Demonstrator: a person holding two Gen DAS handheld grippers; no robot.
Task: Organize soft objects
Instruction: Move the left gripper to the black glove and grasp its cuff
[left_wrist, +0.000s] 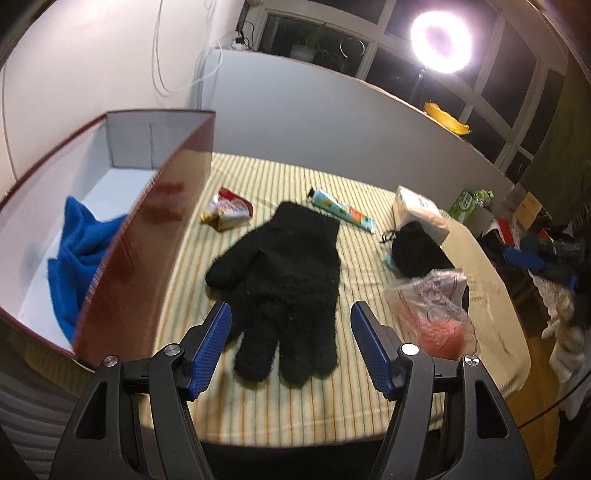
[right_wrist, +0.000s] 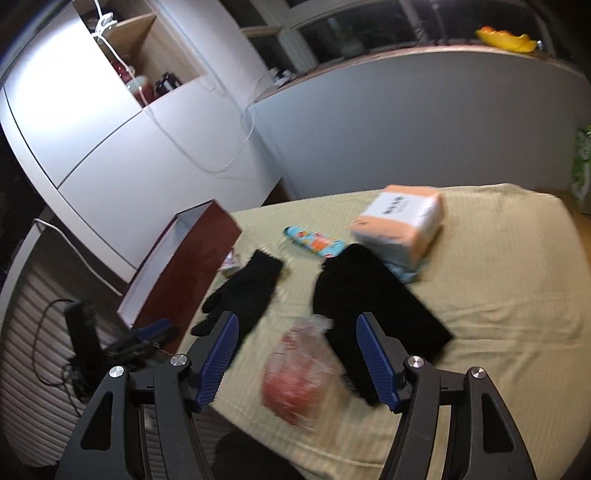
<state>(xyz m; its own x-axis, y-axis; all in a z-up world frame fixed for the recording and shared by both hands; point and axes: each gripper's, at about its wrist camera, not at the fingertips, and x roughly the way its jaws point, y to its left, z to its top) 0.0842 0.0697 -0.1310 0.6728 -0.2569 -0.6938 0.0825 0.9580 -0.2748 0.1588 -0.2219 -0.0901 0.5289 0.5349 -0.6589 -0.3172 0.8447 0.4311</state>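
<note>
Two grippers hang over the striped worktop (left_wrist: 295, 413), and we hold both with jaws spread wide, gripping nothing. Our left gripper (left_wrist: 290, 349) frames the fingers of the glove (left_wrist: 284, 273), which lies flat just right of the box (left_wrist: 147, 236). Inside the box sits a blue cloth (left_wrist: 79, 254). Right of the glove, our right gripper (right_wrist: 297, 360) hovers above a plastic bag (right_wrist: 295, 380).
</note>
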